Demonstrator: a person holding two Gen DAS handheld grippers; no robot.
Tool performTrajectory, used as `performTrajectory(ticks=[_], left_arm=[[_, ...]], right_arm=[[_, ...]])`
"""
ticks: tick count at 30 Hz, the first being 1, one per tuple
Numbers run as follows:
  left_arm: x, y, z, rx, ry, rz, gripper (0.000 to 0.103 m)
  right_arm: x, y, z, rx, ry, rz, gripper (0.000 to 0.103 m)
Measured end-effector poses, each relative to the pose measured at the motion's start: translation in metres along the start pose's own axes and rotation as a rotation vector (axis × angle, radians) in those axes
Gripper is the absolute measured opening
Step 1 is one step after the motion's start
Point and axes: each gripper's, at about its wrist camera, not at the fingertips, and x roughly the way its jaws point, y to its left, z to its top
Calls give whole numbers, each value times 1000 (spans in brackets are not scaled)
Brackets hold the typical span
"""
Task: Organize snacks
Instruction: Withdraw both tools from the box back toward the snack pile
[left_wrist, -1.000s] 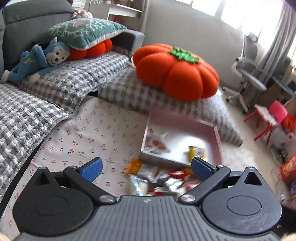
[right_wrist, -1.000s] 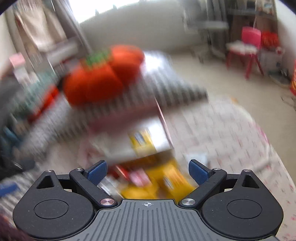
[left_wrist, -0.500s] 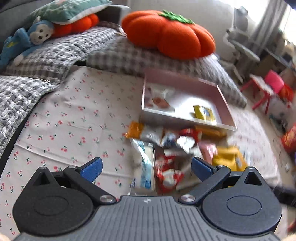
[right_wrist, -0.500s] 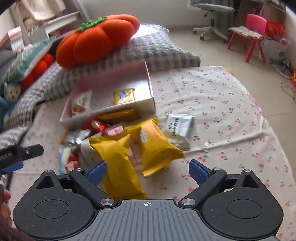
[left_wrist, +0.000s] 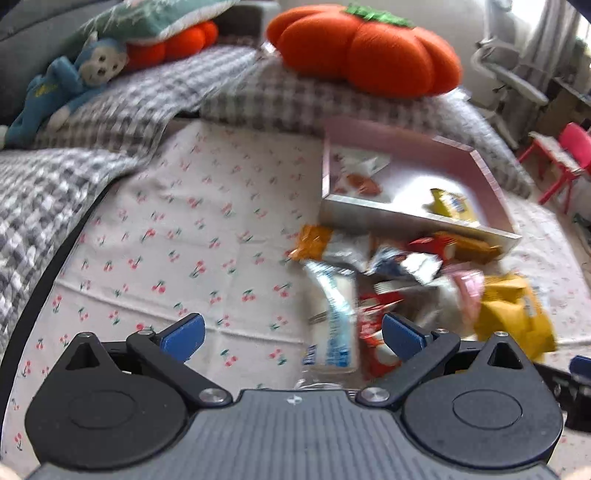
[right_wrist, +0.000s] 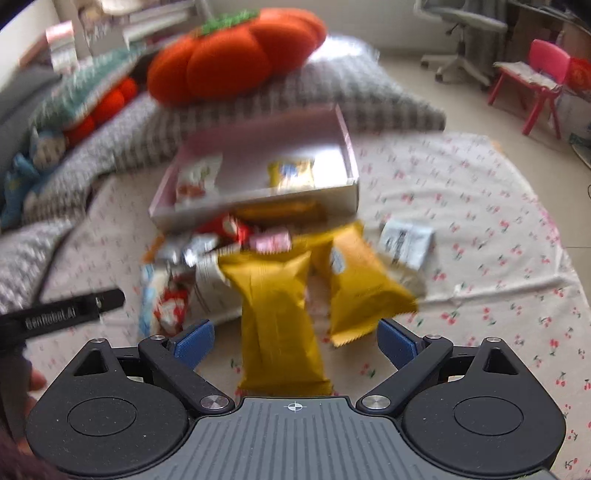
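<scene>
Pink tray (left_wrist: 491, 181) is sitting on the cherry cloth (left_wrist: 166, 236), with two snacks inside; the snack pile (left_wrist: 388, 273) is lying just in front of it; the left gripper (left_wrist: 293, 334) is hanging over the cloth, fingers wide, holding nothing; in the right view, the right gripper (right_wrist: 295, 343) is hanging over a yellow bag (right_wrist: 277, 314), fingers wide and empty.

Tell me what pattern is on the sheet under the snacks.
Small red cherries on white sheet; clearest in left wrist view.

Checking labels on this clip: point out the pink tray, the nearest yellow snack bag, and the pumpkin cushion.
pink tray (right_wrist: 255, 206), right wrist view, near wall
yellow snack bag (right_wrist: 277, 314), right wrist view, bag's middle
pumpkin cushion (left_wrist: 369, 51), left wrist view, orange top
</scene>
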Motion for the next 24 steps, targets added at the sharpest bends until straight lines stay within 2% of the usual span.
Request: performTrajectory(ticks=[3, 7, 12, 16, 19, 23, 24], left_arm=[[8, 5, -3, -15, 18, 11, 101], [10, 13, -5, -56, 32, -27, 102], [22, 10, -6, -14, 59, -2, 102], [34, 8, -6, -20, 93, -33, 102], [43, 7, -6, -42, 116, -34, 102], [55, 2, -8, -32, 136, -47, 102], [56, 1, -8, -26, 121, -42, 101]], right_arm=[[5, 8, -2, -31, 0, 0, 96], [10, 10, -4, -21, 14, -9, 96], [17, 10, -4, -4, 30, -23, 94], [20, 11, -3, 2, 27, -38, 94], [27, 10, -2, 4, 39, -49, 91], [33, 7, -2, 16, 48, -45, 75], [35, 6, -1, 23, 51, -44, 72]])
